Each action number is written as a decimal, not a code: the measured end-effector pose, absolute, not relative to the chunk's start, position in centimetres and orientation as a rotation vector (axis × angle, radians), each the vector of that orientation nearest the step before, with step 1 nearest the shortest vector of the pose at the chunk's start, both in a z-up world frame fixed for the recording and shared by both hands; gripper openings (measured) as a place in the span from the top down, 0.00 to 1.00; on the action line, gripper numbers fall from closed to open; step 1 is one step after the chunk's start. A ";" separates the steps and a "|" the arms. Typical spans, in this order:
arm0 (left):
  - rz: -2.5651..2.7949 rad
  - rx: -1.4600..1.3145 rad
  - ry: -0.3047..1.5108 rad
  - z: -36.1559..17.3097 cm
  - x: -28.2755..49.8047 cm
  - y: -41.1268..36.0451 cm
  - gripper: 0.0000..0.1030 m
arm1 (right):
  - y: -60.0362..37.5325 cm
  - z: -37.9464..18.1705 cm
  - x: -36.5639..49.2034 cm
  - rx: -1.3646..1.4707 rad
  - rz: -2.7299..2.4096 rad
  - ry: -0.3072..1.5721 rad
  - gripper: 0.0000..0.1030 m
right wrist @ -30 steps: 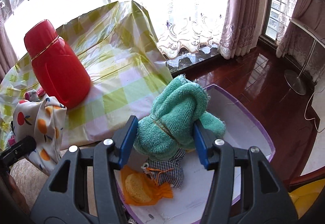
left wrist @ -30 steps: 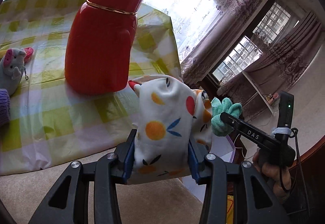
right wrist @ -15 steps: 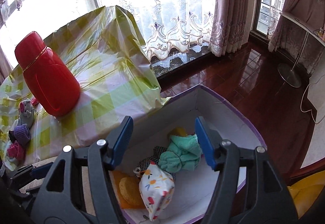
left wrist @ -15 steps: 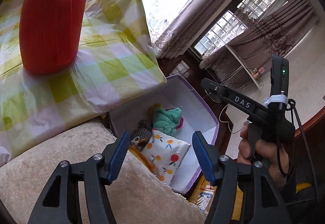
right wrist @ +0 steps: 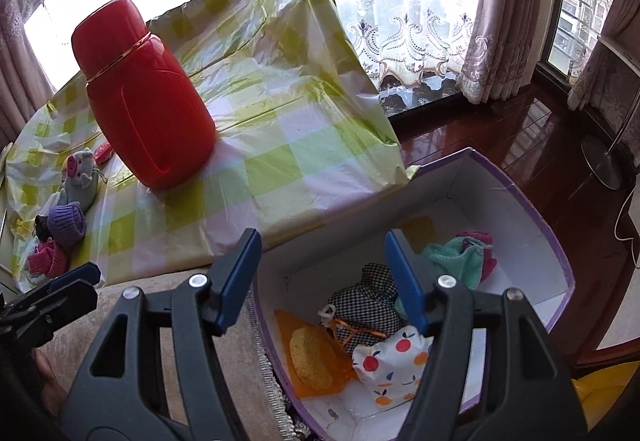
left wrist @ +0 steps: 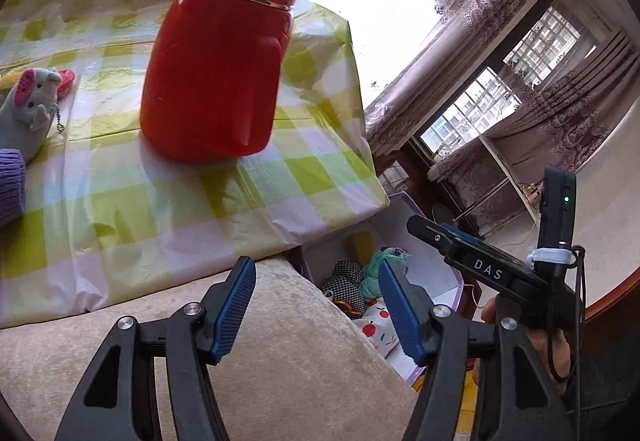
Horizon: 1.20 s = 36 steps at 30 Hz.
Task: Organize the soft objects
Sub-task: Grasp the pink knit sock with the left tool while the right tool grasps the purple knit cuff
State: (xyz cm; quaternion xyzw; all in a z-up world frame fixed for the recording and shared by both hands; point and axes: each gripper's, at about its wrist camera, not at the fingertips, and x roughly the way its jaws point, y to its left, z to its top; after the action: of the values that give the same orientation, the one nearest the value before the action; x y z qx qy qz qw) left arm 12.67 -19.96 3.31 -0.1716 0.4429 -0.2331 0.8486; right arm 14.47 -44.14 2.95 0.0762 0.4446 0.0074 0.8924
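We held the left gripper [left wrist: 314,307] and right gripper [right wrist: 322,281] spread and empty at lower centre, while the fruit-print pouch [right wrist: 390,367] and green towel [right wrist: 456,261] lay inside the purple box [right wrist: 532,217] at lower right.

Both grippers are showing black plastic frames, silver screws and ribbed blue pads [left wrist: 236,305]. Beside the left gripper [left wrist: 316,305], the right gripper [right wrist: 322,281] is wearing white "DAS" lettering, a green light, a dangling black cable.
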 end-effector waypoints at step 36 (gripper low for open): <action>0.077 -0.850 0.941 -2.3 9.2 4.4 0.38 | -18.3 0.3 17.4 -0.087 0.527 1.021 0.34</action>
State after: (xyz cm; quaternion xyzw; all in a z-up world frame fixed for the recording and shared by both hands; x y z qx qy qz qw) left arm 9.20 4.40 -2.33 -0.3969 0.4395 0.0360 0.8050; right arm 17.43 -18.29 0.27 -0.0413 0.4827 0.2490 0.8386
